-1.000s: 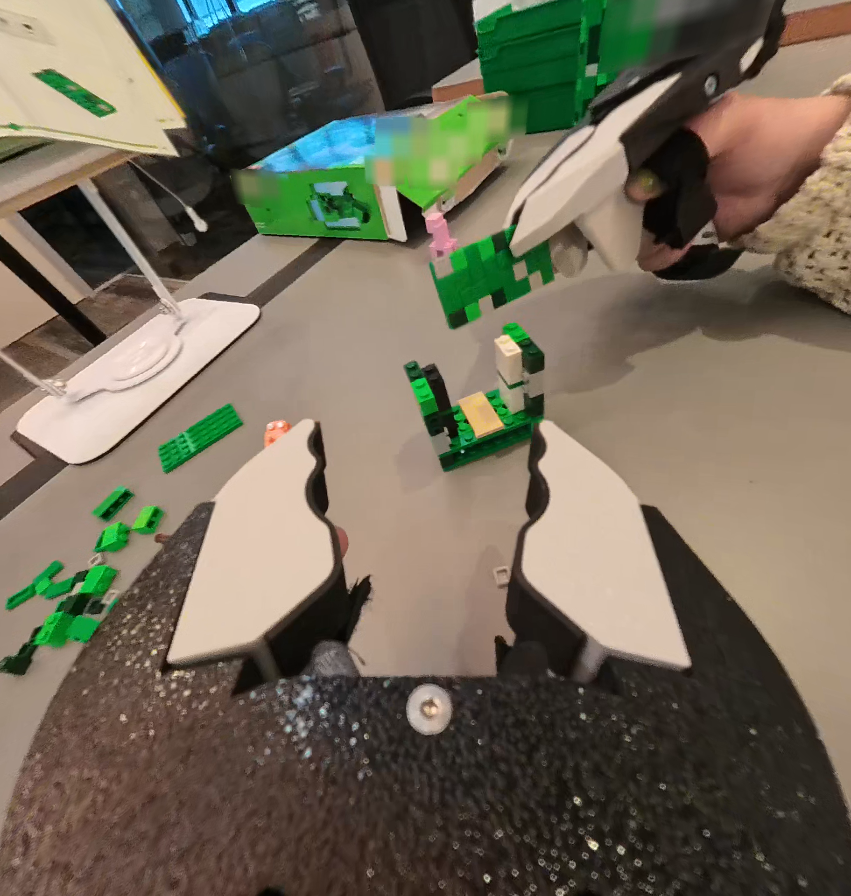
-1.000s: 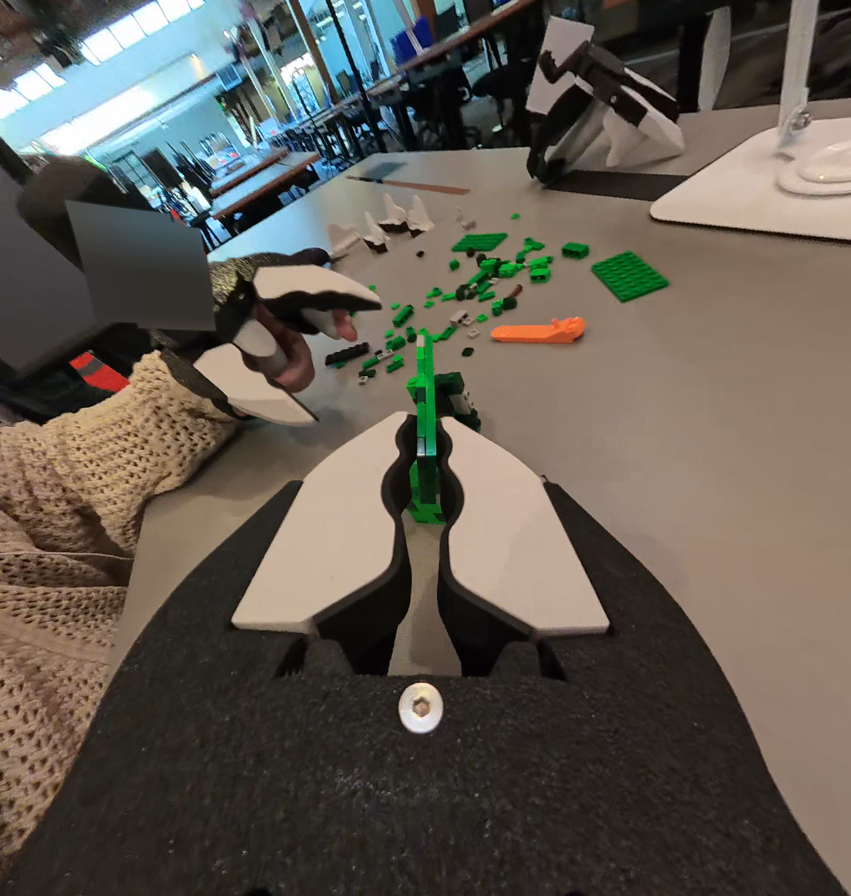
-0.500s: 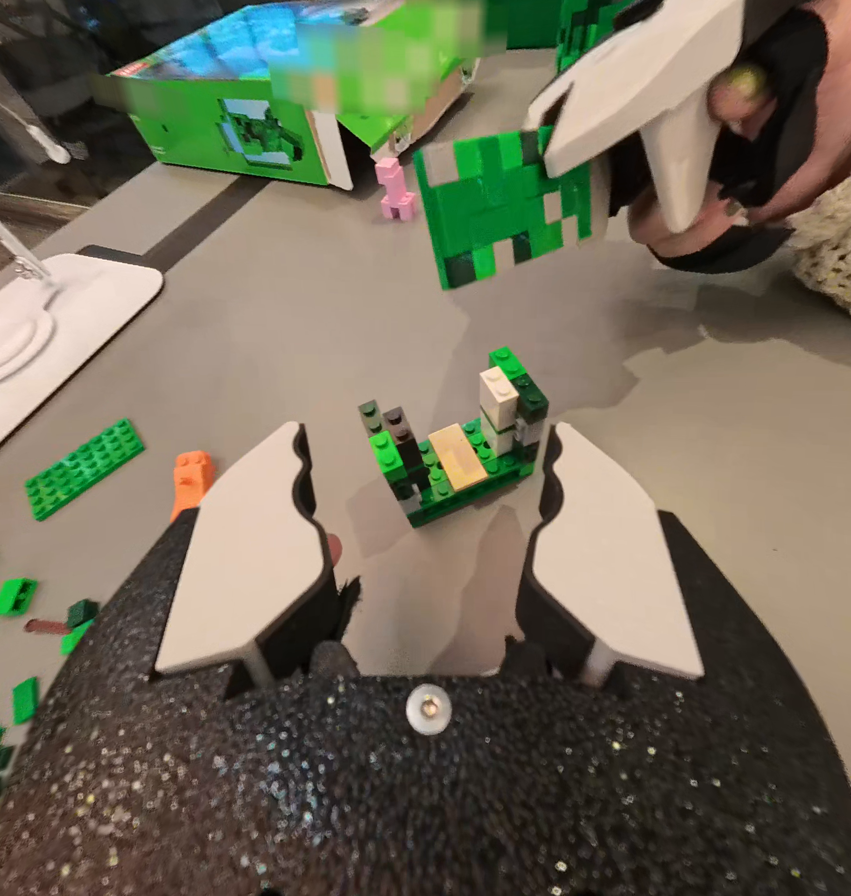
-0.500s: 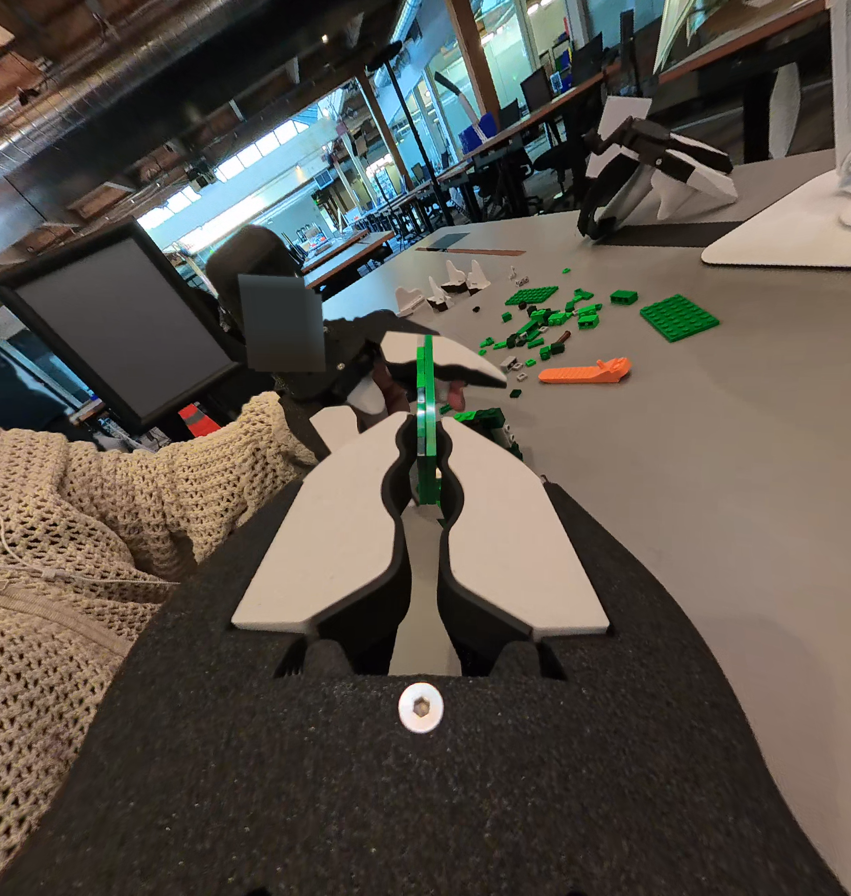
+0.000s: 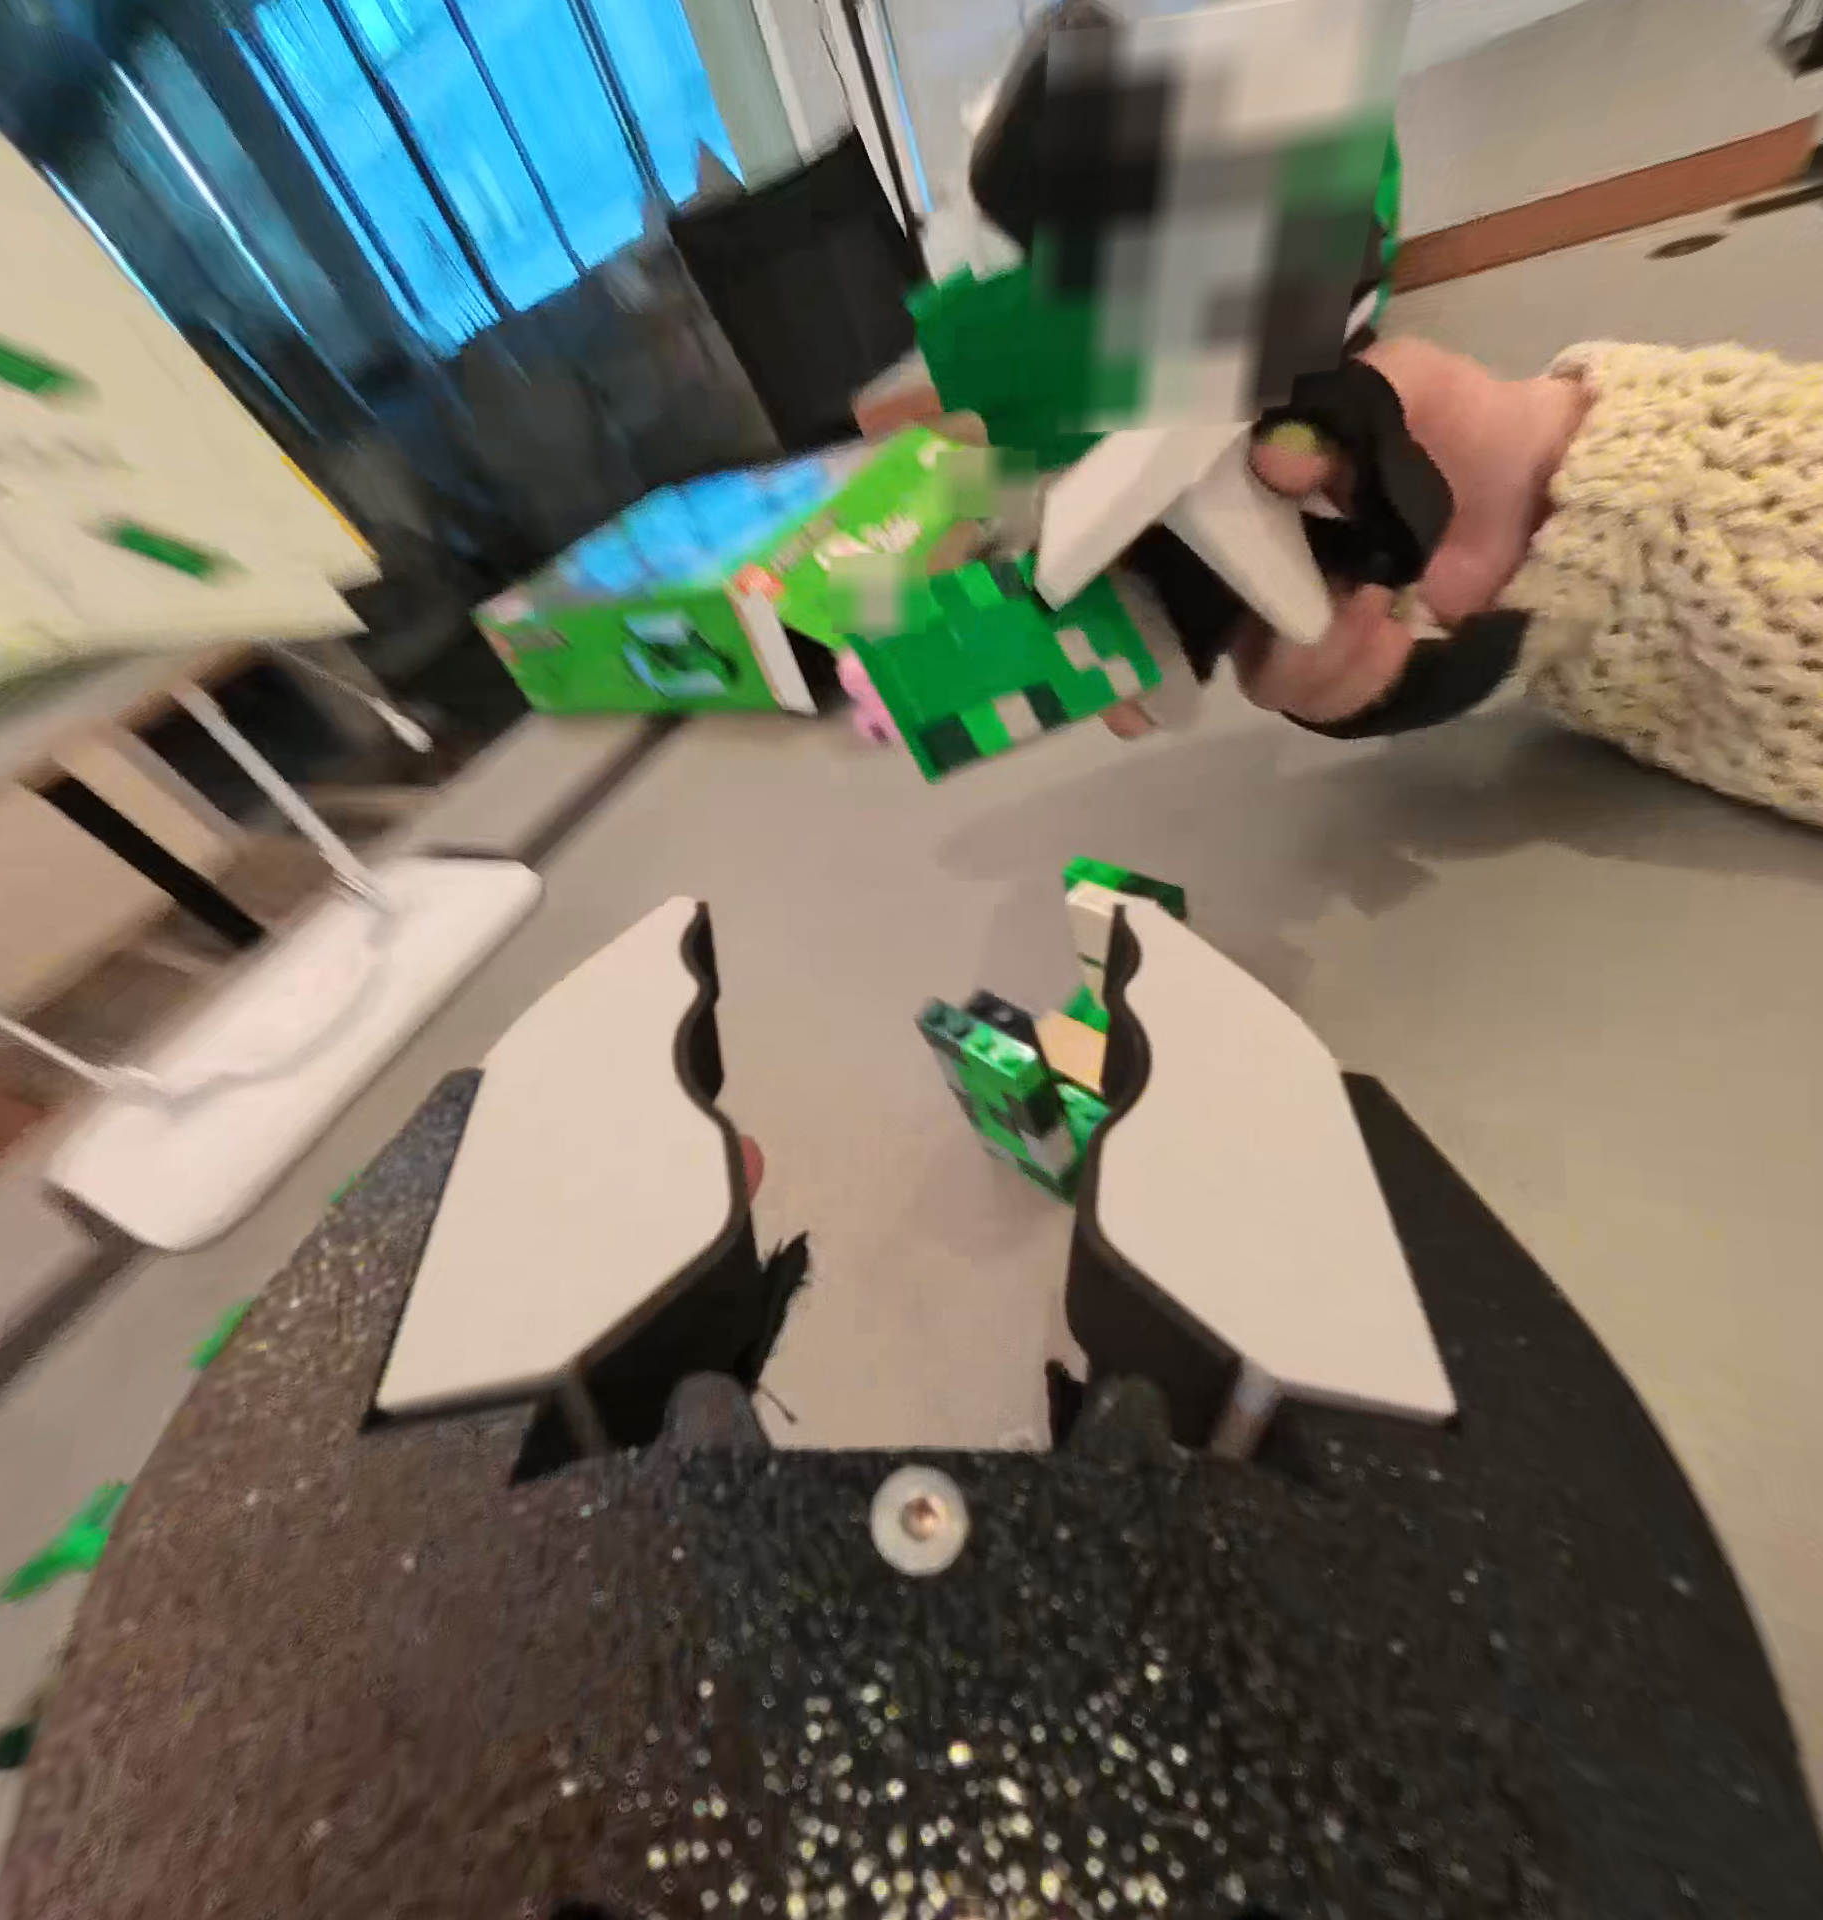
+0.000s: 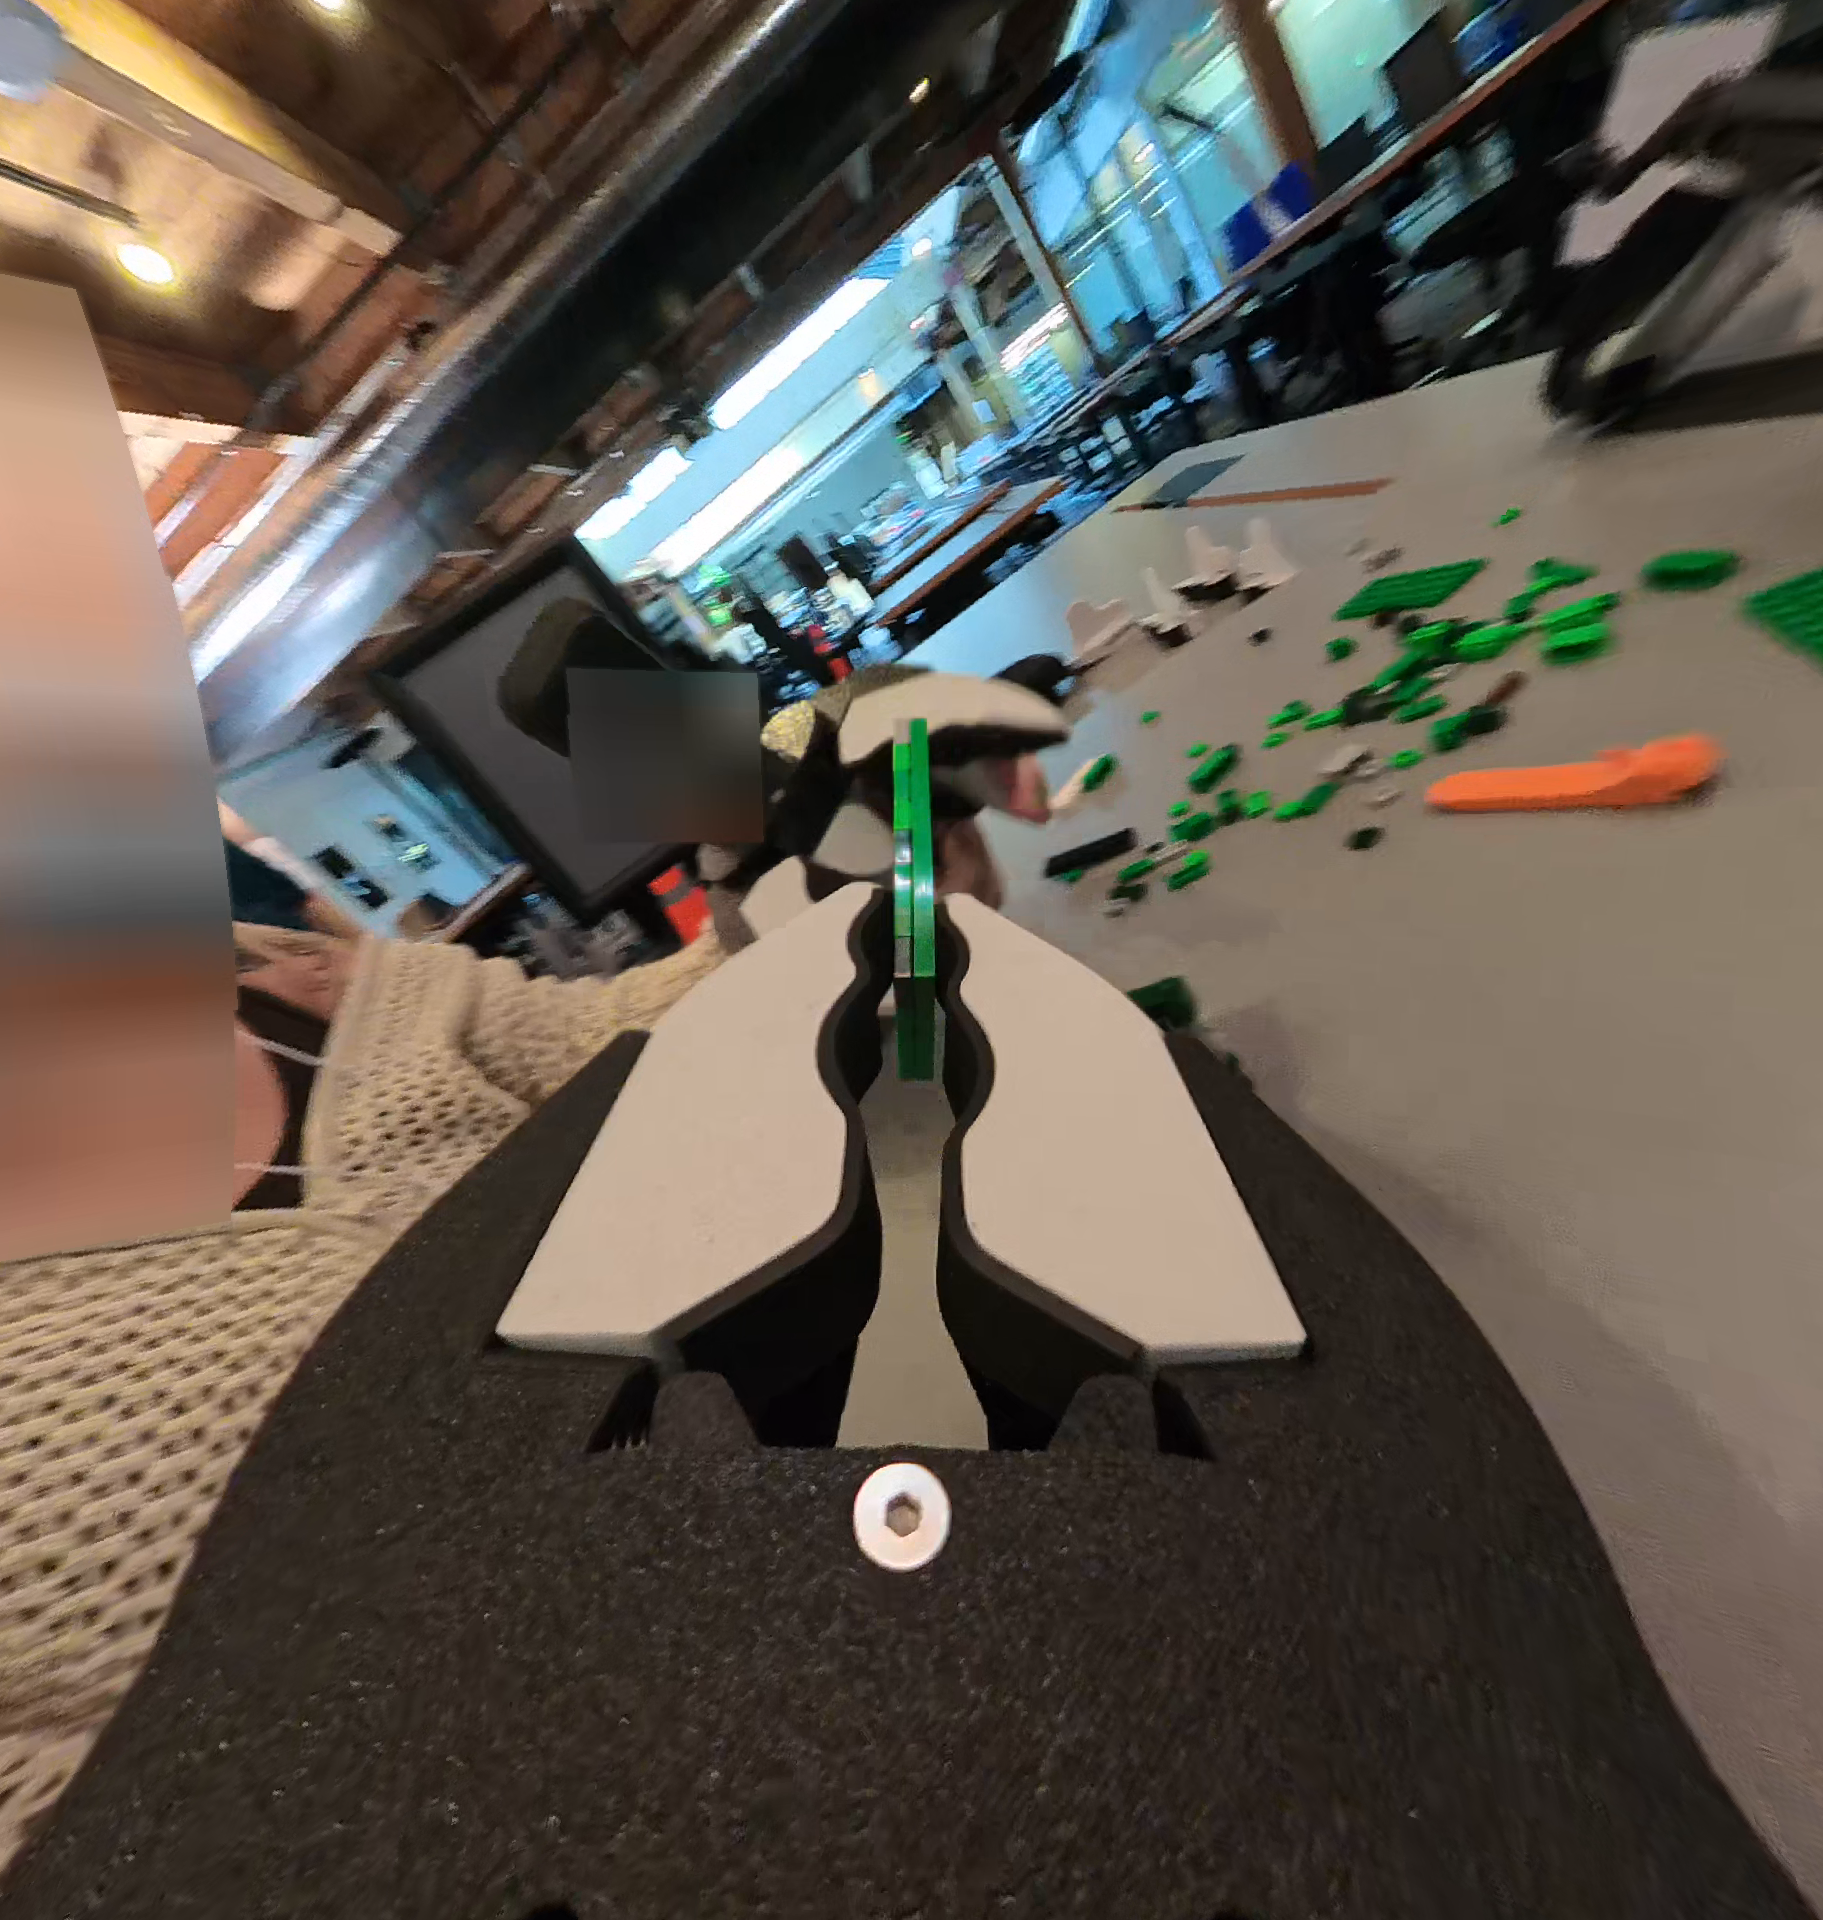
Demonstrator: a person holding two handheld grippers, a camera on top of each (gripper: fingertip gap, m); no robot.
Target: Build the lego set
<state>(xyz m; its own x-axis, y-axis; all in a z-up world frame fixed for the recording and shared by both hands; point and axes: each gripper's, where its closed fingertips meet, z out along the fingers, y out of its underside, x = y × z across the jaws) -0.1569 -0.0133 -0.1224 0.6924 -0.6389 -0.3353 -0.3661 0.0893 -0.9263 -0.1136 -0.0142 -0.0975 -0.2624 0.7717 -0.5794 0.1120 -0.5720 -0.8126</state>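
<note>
While the right gripper (image 6: 912, 935) clamps a flat green-and-white brick wall panel (image 5: 1000, 665) edge-on in the air, the left gripper (image 5: 907, 1029) hangs with fingers spread, empty, around the small green, tan and white brick base (image 5: 1042, 1081) on the grey table (image 5: 1509, 1039). The step in hand looks like joining panel to base; next the left must steady the base. The green cardboard set box (image 5: 668, 644) bears printing, blurred here.
</note>
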